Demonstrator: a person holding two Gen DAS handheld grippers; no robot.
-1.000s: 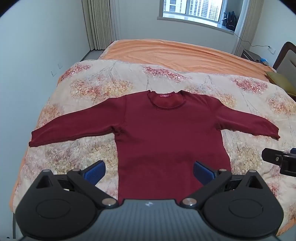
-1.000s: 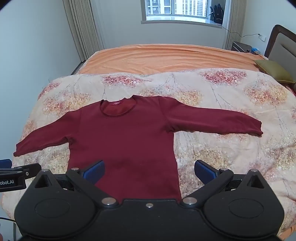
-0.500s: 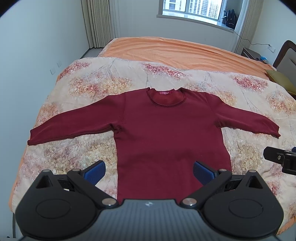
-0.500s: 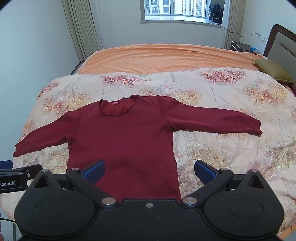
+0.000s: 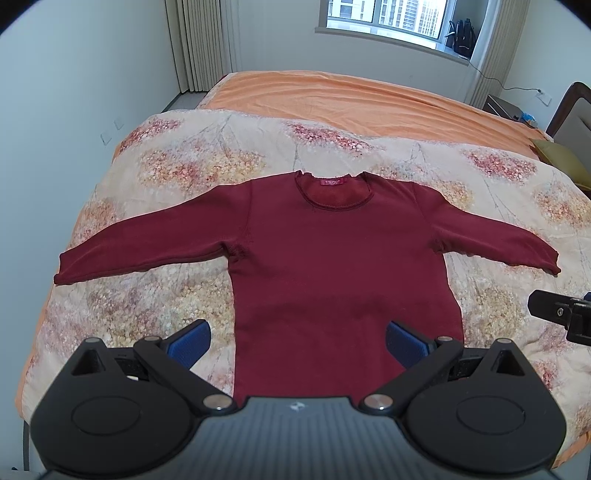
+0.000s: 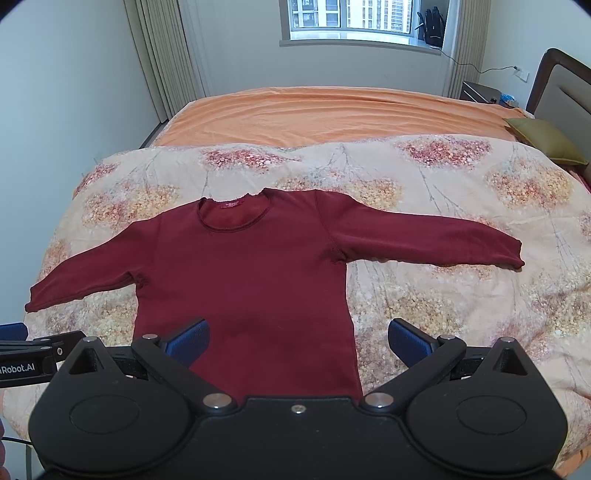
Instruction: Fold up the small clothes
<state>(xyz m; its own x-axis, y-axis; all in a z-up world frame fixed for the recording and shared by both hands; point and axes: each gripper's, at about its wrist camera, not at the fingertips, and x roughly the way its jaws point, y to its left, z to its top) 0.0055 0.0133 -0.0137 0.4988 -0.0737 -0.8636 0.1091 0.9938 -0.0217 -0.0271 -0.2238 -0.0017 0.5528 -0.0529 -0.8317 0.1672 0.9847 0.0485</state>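
Observation:
A dark red long-sleeved top (image 5: 332, 266) lies flat on the floral quilt (image 5: 192, 162), front up, neck away from me, both sleeves spread sideways; it also shows in the right wrist view (image 6: 243, 280). My left gripper (image 5: 297, 341) is open and empty, hovering above the top's hem. My right gripper (image 6: 297, 339) is open and empty above the hem's right corner. Each gripper's edge shows in the other's view: the right gripper's edge in the left wrist view (image 5: 561, 319) and the left gripper's edge in the right wrist view (image 6: 33, 360).
The quilt covers the near part of a bed with an orange sheet (image 6: 332, 110). An olive pillow (image 6: 543, 138) and headboard (image 6: 557, 81) are at the right. A wall (image 5: 66, 110) and curtains (image 5: 199, 40) stand at the left, with a window (image 6: 354, 18) behind.
Both views have shifted slightly, the top sitting a little lower and nearer in frame. Both grippers stay open; the top has not moved.

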